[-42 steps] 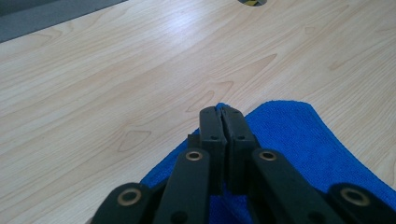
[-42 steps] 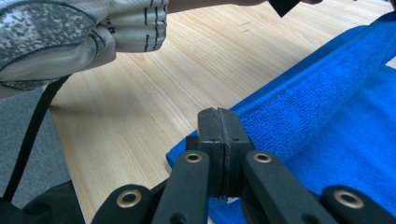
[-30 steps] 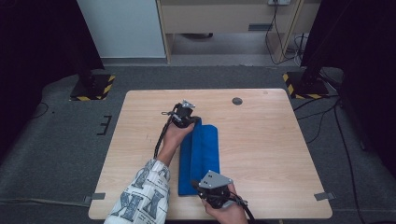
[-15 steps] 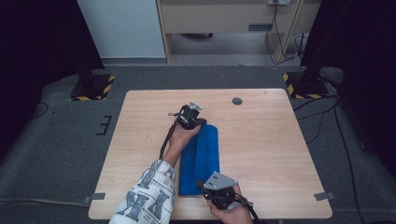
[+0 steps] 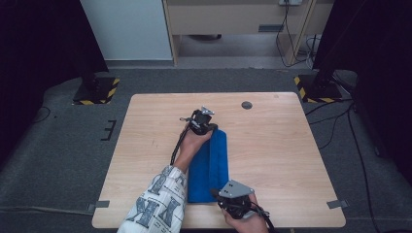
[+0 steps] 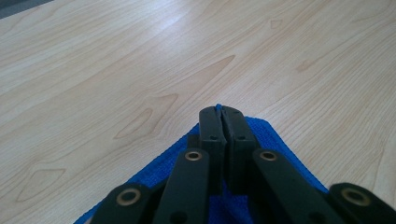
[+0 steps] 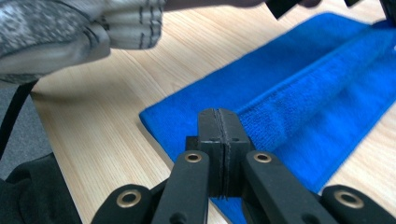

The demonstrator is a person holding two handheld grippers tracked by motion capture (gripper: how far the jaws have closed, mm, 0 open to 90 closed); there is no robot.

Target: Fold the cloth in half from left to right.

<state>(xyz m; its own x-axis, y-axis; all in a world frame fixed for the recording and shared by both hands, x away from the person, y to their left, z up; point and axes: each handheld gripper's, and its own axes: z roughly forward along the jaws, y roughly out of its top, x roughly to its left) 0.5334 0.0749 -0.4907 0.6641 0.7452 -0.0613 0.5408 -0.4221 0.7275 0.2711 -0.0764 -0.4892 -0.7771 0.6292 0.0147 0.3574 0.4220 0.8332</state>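
The left gripper (image 5: 204, 121) has carried the far end of the blue towel (image 5: 214, 165) a little further up the wooden table (image 5: 291, 145), both it and the right gripper (image 5: 233, 196) pinched shut on the long, narrow, folded strip lying mid-table, apparently mid-straightening.

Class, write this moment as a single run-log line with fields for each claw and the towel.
left claw: shut on blue towel, far end | right claw: shut on blue towel, near end | towel: folded lengthwise on table
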